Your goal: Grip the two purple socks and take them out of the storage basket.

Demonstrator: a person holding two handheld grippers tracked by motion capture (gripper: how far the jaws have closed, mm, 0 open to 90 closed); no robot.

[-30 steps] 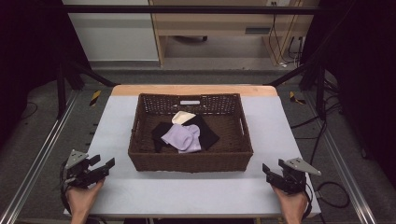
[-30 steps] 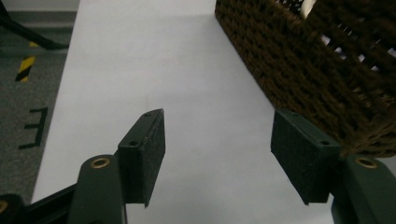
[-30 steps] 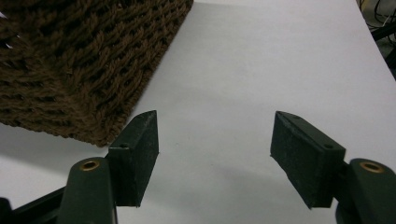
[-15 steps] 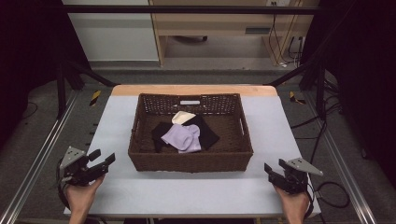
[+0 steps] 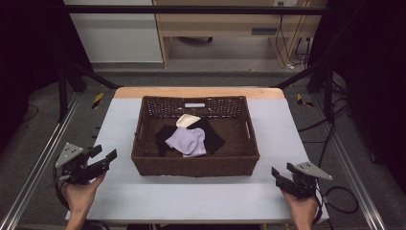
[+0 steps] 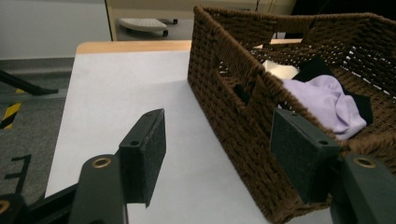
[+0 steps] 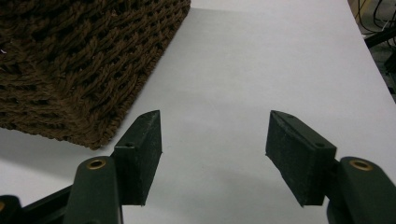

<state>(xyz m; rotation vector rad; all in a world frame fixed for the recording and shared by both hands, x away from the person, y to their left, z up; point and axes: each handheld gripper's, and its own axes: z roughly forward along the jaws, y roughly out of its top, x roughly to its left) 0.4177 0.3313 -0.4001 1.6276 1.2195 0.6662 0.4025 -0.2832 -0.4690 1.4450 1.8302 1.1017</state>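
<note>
At the left edge of the worktop (image 5: 119, 124) the left gripper (image 5: 103, 155) hangs above the surface in the person's left hand (image 5: 80, 196), aimed toward the near left corner of the woven basket (image 5: 143, 163). Its jaws stand wide with nothing between them; in the left gripper view the basket's side wall (image 6: 224, 93) lies just ahead, partly behind the right pad.

In the middle, the basket sits square on the worktop, and the laundry lies inside it: a lilac sock (image 5: 187, 142) on top, a black cloth (image 5: 215, 139) spread beneath it, and a cream piece (image 5: 186, 120) tucked toward the far wall. The lilac sock is the nearest piece to the left gripper, well inside the rim.

At the right edge the right gripper (image 5: 282, 175) rests low in the right hand (image 5: 299, 211), apart from the basket. Its jaws have just been opening again after a brief closing; they stand moderately wide and empty over bare worktop (image 7: 261, 70).

The risks, as I judge them: coming in low, the left jaws would strike or shove the basket wall, since the rim stands between them and the sock. A deep pinch could also gather the black cloth with the sock, because the 2 overlap.
</note>
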